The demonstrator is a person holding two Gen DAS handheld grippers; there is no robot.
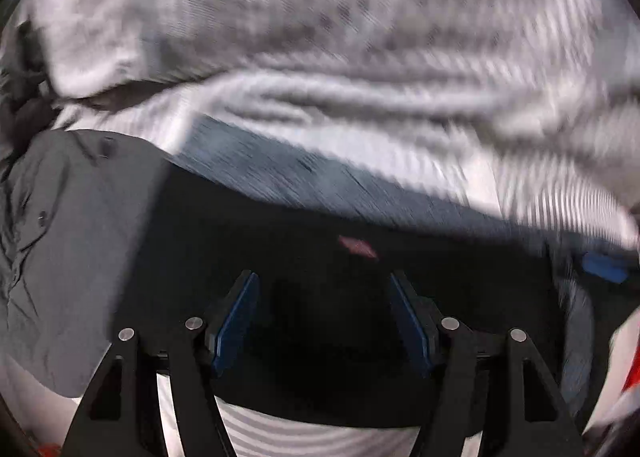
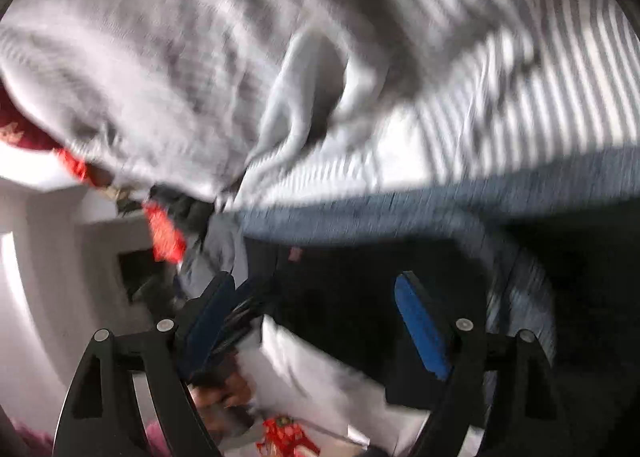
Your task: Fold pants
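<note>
The left gripper (image 1: 324,321) stands wide open with nothing between its blue pads (image 1: 236,325); black fabric of the pants (image 1: 328,217) lies directly ahead of and beneath the fingers. A small pink tag (image 1: 358,247) sits on that black fabric just beyond the fingertips. Farther on, the pants show a blue-grey band (image 1: 280,169) running across the striped sheet (image 1: 400,57), which carries everything in view. A grey garment (image 1: 72,237) lies touching the pants along their left side. The right gripper (image 2: 320,321) is likewise wide open and holds nothing; the black fabric of the pants (image 2: 352,297) lies between and beyond its fingers, with the blue-grey band (image 2: 400,205) past it. A pale cloth (image 2: 316,97) is bunched on the sheet (image 2: 540,77) beyond the band. Red items (image 2: 164,233) lie at the sheet's left edge; both views are motion-blurred, so finer detail cannot be resolved.
</note>
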